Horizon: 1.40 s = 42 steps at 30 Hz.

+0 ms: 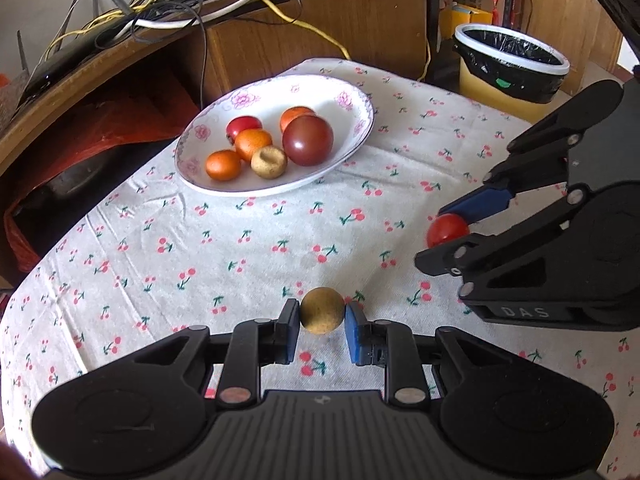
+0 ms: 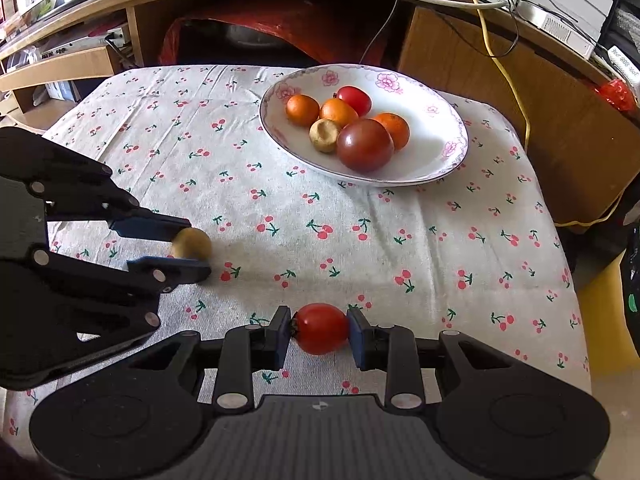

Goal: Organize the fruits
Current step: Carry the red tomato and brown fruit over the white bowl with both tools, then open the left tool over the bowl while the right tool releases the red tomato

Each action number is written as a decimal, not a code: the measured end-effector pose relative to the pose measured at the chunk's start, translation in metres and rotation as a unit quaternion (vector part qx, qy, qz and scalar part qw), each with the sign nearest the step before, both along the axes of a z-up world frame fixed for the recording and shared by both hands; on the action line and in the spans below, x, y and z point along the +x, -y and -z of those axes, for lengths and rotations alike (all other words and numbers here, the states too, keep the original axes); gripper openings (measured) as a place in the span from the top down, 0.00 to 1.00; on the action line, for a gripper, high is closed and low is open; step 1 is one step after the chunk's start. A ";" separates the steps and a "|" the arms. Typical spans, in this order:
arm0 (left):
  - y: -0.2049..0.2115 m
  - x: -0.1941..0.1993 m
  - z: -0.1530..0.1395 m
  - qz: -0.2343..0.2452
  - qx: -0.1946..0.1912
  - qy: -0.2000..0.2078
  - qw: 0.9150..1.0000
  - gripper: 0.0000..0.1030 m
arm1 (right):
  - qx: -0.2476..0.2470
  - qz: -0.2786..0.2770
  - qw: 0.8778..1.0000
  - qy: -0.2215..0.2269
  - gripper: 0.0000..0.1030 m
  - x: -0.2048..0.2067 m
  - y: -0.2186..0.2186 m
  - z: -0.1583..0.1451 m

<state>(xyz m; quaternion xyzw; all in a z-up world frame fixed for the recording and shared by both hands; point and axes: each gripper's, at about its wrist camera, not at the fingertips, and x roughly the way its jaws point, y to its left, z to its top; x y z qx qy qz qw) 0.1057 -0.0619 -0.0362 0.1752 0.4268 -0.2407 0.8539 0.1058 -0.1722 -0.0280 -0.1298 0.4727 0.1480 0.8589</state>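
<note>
My left gripper (image 1: pixel 322 312) is shut on a round tan fruit (image 1: pixel 322 310), low over the cherry-print tablecloth; it also shows in the right wrist view (image 2: pixel 191 245). My right gripper (image 2: pixel 319 330) is shut on a small red tomato (image 2: pixel 320 328), also seen in the left wrist view (image 1: pixel 447 230). A white flowered plate (image 1: pixel 352 92) (image 2: pixel 432 168) at the far side of the table holds several fruits: a large dark red tomato (image 1: pixel 308 140), orange fruits (image 1: pixel 253 143), a small red one (image 1: pixel 243 126) and a tan one (image 1: pixel 269 162).
The table is covered by a cherry-print cloth (image 1: pixel 200 240). A wooden desk with cables (image 1: pixel 168 12) stands behind it. A yellow bin with a black liner (image 1: pixel 508 68) stands beyond the table's right side. A red bag (image 2: pixel 280 28) lies under the desk.
</note>
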 end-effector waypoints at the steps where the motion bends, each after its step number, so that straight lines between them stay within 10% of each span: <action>1: 0.000 0.001 -0.001 0.000 -0.001 0.002 1.000 0.68 | 0.001 0.000 1.000 0.002 0.76 0.001 0.000 -0.001; 42: 0.010 0.078 -0.029 -0.037 -0.034 0.069 0.996 0.68 | 0.038 0.035 0.996 0.071 0.76 0.067 0.019 -0.035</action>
